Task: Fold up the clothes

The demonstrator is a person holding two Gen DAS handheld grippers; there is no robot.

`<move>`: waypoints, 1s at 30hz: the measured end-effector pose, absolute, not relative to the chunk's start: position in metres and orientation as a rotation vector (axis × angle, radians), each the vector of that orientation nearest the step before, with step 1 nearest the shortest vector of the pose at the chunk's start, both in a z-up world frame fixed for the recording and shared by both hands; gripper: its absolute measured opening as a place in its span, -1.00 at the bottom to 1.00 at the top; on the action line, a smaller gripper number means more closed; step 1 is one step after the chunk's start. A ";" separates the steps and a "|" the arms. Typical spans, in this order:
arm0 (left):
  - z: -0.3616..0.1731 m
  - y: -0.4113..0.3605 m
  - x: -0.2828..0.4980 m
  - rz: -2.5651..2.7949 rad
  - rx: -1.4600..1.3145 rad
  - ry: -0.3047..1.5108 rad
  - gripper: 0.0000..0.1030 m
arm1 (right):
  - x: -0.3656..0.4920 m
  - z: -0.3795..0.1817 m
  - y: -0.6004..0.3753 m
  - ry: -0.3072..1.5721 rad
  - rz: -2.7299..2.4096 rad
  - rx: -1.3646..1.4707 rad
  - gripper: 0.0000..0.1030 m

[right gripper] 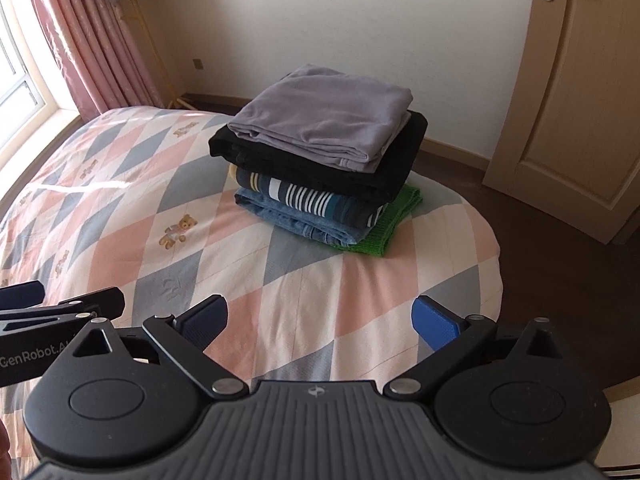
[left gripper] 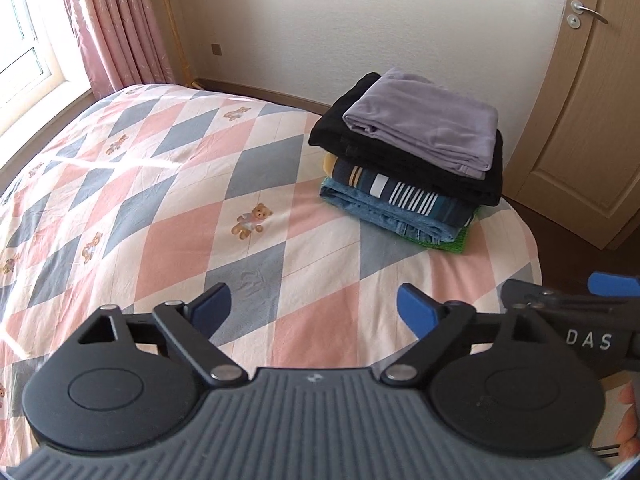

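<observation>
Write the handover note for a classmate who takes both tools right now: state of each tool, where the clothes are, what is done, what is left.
Left tool: open, holds nothing, hovers over the bedspread.
Right tool: open, holds nothing, beside the left one.
Clothes: one folded stack near the bed's far right corner; from the top, lilac garment, black garment, striped garment, denim, green knit.
Done: every garment in view is folded and stacked.
Left: no unfolded garment shows in either view; look outside the frames for more.
</observation>
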State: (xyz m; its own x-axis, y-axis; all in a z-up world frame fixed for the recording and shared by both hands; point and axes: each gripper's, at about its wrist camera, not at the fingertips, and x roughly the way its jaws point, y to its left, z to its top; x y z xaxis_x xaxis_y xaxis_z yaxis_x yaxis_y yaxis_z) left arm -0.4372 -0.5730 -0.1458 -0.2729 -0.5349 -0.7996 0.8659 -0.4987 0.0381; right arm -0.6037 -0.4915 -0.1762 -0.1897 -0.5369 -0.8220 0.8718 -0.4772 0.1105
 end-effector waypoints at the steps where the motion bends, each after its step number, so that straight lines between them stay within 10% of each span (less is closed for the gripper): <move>1: -0.148 -0.575 -0.436 -1.902 0.975 0.523 0.84 | -0.604 -0.178 -0.493 0.487 -1.835 1.045 0.96; 30: -0.207 -0.622 -0.467 -1.793 1.095 0.522 0.98 | -0.644 -0.234 -0.547 0.576 -1.868 1.182 0.99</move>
